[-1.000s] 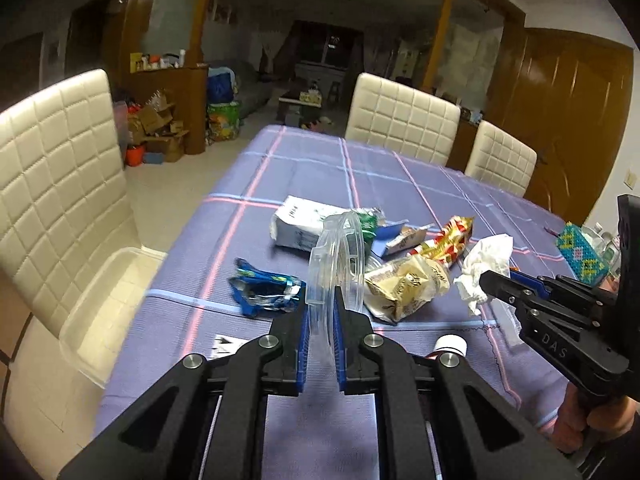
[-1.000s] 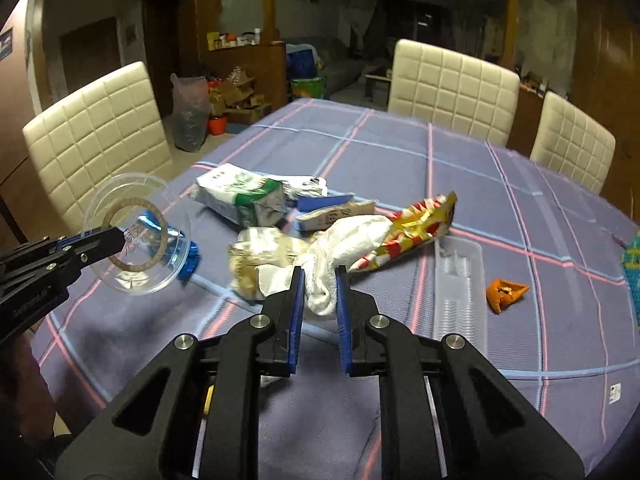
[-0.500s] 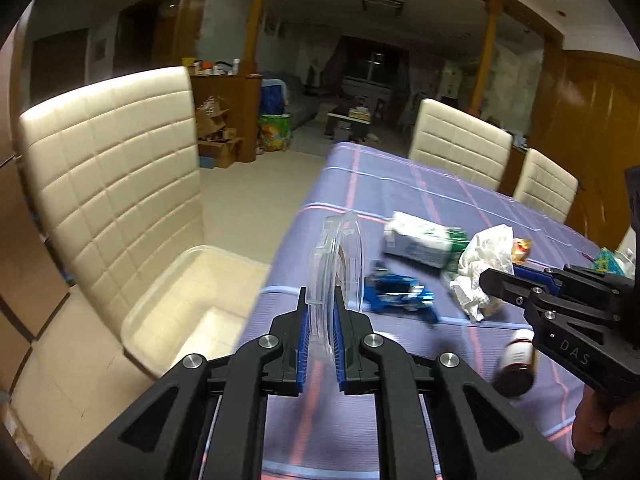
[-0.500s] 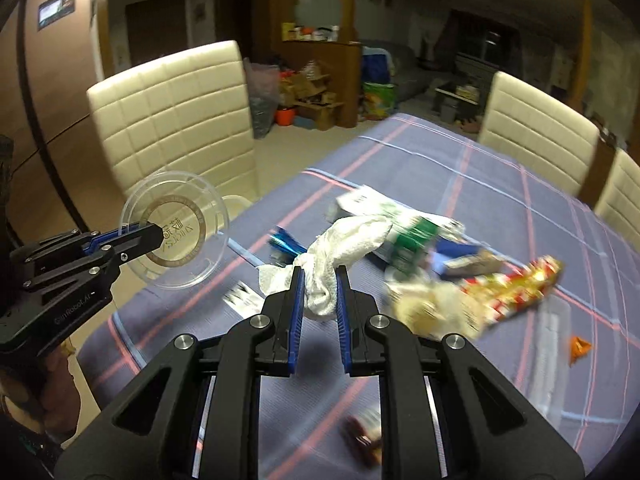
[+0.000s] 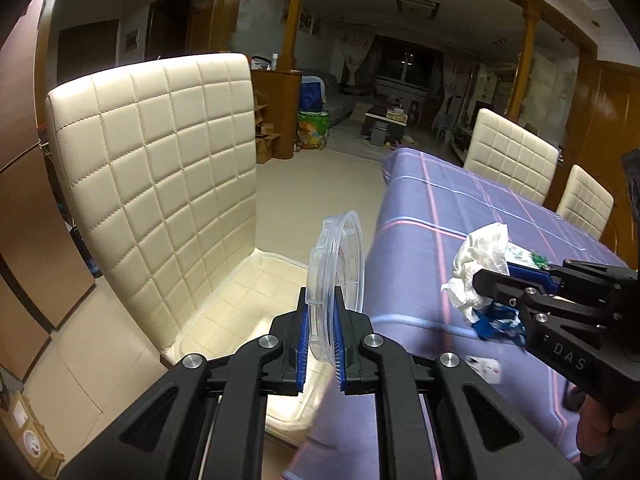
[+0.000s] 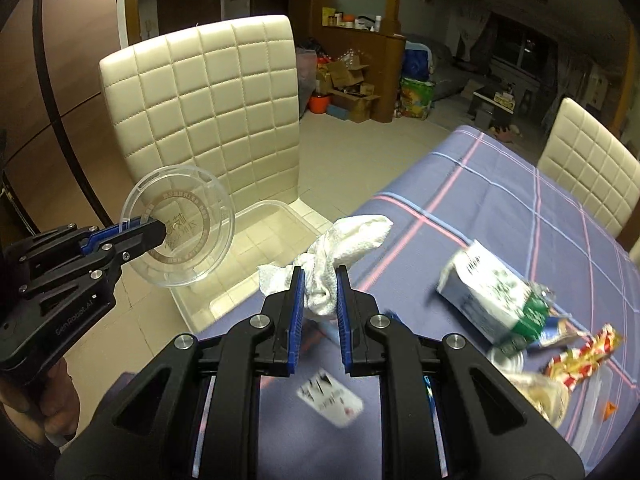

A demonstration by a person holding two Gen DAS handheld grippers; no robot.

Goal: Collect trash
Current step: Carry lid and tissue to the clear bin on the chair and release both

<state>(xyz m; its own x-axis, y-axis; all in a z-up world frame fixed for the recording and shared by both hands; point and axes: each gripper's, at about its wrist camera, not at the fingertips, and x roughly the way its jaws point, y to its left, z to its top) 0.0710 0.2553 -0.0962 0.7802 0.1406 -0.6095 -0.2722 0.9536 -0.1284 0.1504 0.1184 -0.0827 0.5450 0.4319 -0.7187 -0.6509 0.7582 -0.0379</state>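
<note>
At the bottom centre of its own view, the left gripper (image 5: 321,316) is clamped on the rim of a clear round plastic lid (image 5: 338,272), held edge-on in front of the cream quilted chair (image 5: 160,184). The right gripper (image 6: 319,292) pinches a crumpled white tissue (image 6: 340,248) over the near edge of the purple checked tablecloth (image 6: 500,208). A clear plastic bin (image 6: 224,300) sits on the chair seat, lower centre-left, and wrappers and a white carton (image 6: 484,292) lie at right.

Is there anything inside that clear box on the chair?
Looks empty. The clear box on the chair shows only its bare bottom, though the plastic lid hides one corner.
</note>
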